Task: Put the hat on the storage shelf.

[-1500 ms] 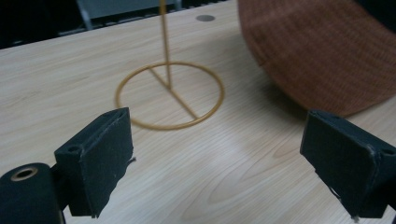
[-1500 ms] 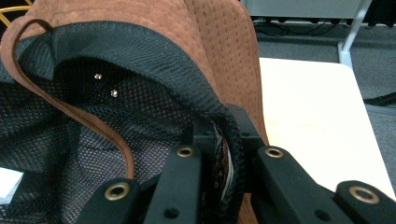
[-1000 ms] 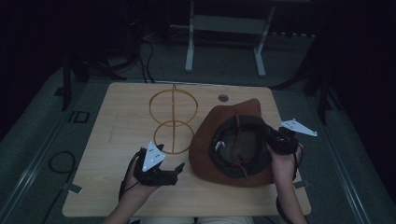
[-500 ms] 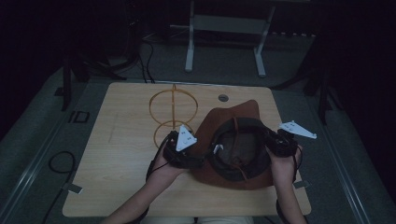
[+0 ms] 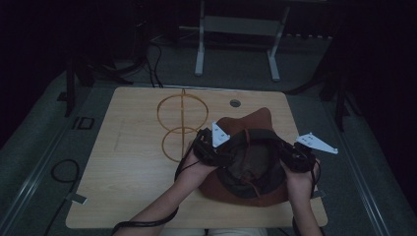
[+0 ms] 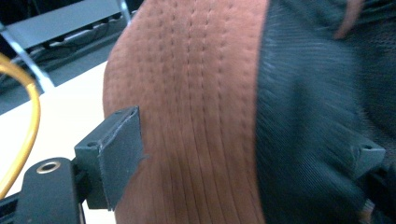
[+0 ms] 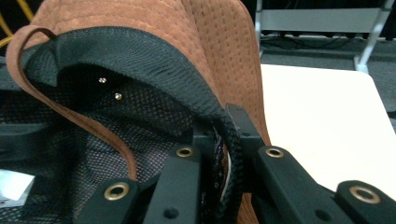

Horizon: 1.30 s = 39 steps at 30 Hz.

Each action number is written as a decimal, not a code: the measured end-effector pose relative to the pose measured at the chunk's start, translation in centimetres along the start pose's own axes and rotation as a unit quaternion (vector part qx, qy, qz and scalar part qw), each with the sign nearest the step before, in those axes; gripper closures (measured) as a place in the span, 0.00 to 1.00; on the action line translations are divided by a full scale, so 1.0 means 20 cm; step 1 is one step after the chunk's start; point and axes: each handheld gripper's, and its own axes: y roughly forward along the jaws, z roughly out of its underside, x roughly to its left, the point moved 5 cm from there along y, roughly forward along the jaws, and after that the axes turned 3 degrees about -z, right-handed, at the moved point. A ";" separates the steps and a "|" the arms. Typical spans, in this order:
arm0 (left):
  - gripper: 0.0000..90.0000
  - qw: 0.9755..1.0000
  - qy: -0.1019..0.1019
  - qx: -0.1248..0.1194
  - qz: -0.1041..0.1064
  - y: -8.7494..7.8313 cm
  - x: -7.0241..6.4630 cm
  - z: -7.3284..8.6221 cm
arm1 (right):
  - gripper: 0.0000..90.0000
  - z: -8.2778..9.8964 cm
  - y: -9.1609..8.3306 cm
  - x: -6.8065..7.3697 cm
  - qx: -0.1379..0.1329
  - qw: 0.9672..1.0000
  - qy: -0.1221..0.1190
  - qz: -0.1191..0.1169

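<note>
The right tool (image 7: 219,140) is pressed together on the hat (image 5: 255,125), pinching the black mesh edge of its opening; in the right gripper view the dark band runs straight down between the two jaws. In the high view this tool (image 5: 290,155) sits at the hat's right side, with the hand (image 5: 299,179) behind it.

The left tool (image 6: 243,154) stands spread, and its jaws have just been closing. The hat's left edge lies between them: one jaw is on the brown stitched brim, the other on the mesh lining, and I cannot tell that either one presses yet. In the high view this tool (image 5: 209,147) is at the hat's left side.

The hat lies upside down on the counter (image 5: 128,167), opening upward, toward the counter's right half. Inside it are the mesh lining (image 7: 116,116), two small metal studs, and a thin brown cord (image 7: 28,84) that loops over the rim and down into the crown.

Left of the hat, just beside the left tool, stands a wire stand (image 5: 182,123) of two yellow rings on a rod.
</note>
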 end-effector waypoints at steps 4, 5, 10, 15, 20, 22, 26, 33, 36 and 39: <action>0.48 1.000 0.008 0.021 -0.006 0.05 0.00 -0.01 | 0.93 0.00 -0.05 0.02 -0.001 1.000 -0.008 -0.002; 0.54 1.000 0.015 0.025 -0.002 0.06 0.00 -0.01 | 0.93 0.00 -0.06 0.03 -0.002 1.000 -0.008 -0.004; 0.83 0.999 0.015 0.029 -0.003 0.10 0.01 -0.02 | 0.93 0.01 -0.07 0.03 0.002 1.000 -0.005 -0.009; 0.96 1.000 0.010 0.023 -0.013 0.12 0.02 -0.04 | 0.93 0.04 -0.08 0.06 0.010 1.000 -0.013 -0.001; 0.96 1.000 0.008 0.012 -0.017 0.10 0.03 -0.07 | 0.92 0.05 -0.09 0.06 0.012 1.000 -0.015 -0.002; 0.96 1.000 0.009 0.006 -0.019 0.09 0.03 -0.08 | 0.91 0.05 -0.10 0.07 0.011 1.000 -0.020 0.002; 0.96 1.000 0.008 -0.011 -0.022 0.07 0.03 -0.12 | 0.84 0.06 -0.13 0.08 0.009 1.000 -0.024 -0.001; 0.96 0.998 0.014 -0.052 -0.024 -0.01 0.03 -0.18 | 0.61 0.09 -0.21 0.09 0.019 0.999 -0.022 -0.046; 0.96 0.997 0.027 -0.062 -0.033 -0.05 0.02 -0.19 | 0.57 0.08 -0.27 0.09 0.017 0.997 -0.034 -0.063; 0.96 0.997 0.027 -0.063 -0.028 -0.06 0.02 -0.18 | 0.54 0.08 -0.35 0.08 0.019 0.995 -0.049 -0.087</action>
